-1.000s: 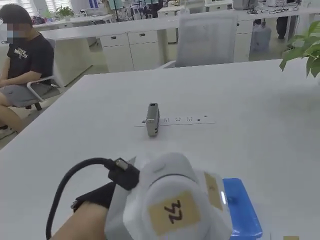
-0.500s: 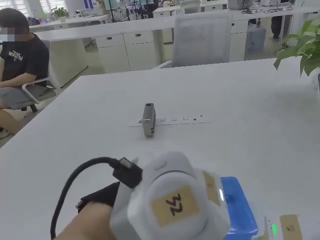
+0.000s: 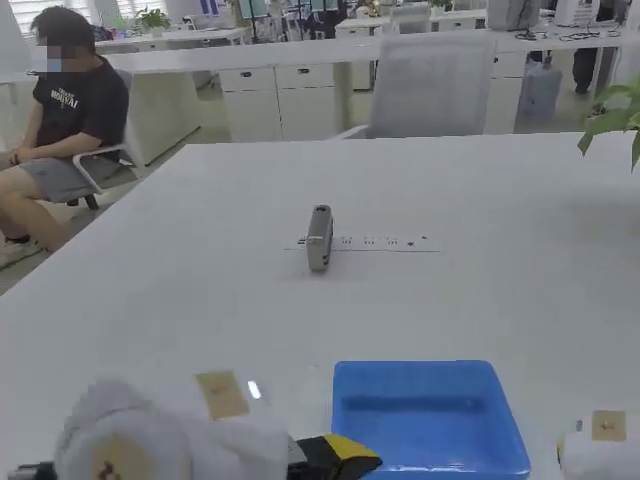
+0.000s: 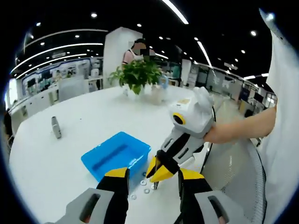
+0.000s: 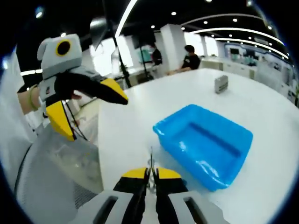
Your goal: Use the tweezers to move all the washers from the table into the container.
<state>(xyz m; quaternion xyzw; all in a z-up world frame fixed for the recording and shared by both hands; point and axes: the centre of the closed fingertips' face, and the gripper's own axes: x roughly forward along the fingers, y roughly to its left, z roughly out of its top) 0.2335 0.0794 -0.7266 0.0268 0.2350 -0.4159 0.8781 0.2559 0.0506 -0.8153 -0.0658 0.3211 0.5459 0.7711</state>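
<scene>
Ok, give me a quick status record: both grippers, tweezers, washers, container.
left gripper: open, holding nothing
right gripper: shut on the tweezers, tips low over the table
washers: a few loose on the table, beside the container's near corner
container: blue tray, no washers visible inside

White table (image 3: 200, 290): blue container (image 3: 430, 420) near edge, washers (image 4: 146, 191) beside it, grey device (image 3: 319, 238) mid-table.

Free white tabletop (image 3: 200, 290) all around the blue container (image 3: 430, 415), one small grey block (image 3: 319, 237) well beyond it.
</scene>
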